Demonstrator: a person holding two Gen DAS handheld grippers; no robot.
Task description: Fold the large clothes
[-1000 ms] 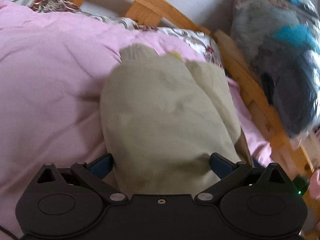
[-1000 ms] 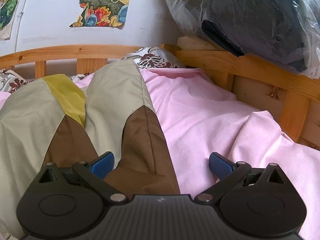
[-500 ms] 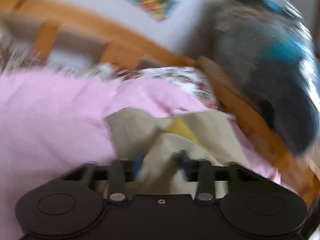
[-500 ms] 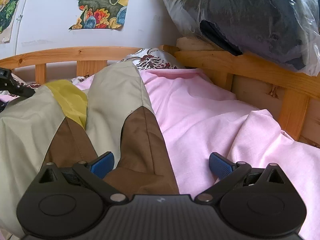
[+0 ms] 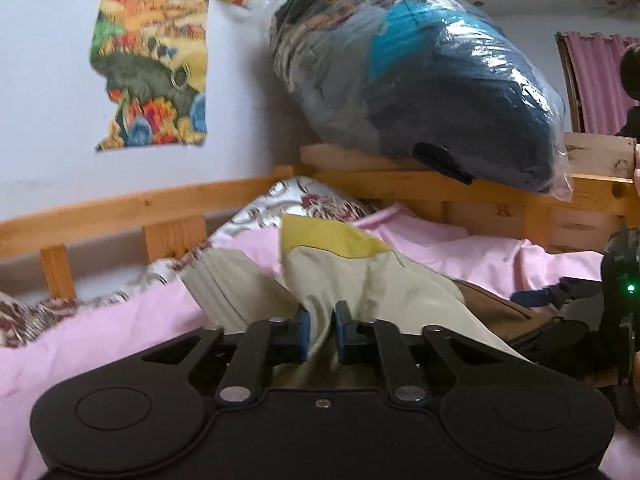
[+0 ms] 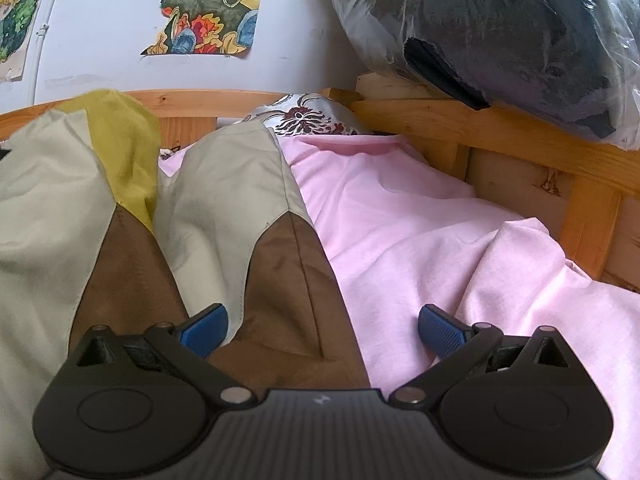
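Note:
A large garment in beige, brown and yellow lies on the pink bedsheet. My left gripper pinches a raised fold of its beige cloth; the jaws are closing, with the fabric squeezed between the blue pads. The yellow lining stands up behind the fold. In the right wrist view the garment stretches away from me, its left half lifted. My right gripper is open, low over the brown panel, gripping nothing. The right gripper also shows at the left view's right edge.
A wooden bed rail runs along the back and right side. A plastic bag of dark clothes rests on the rail. A floral pillow lies at the head. Pictures hang on the white wall.
My left gripper went from open around the beige cloth to pinching it, rolled level and rose, lifting a fold. The garment's left half now stands higher. The right gripper stayed still.

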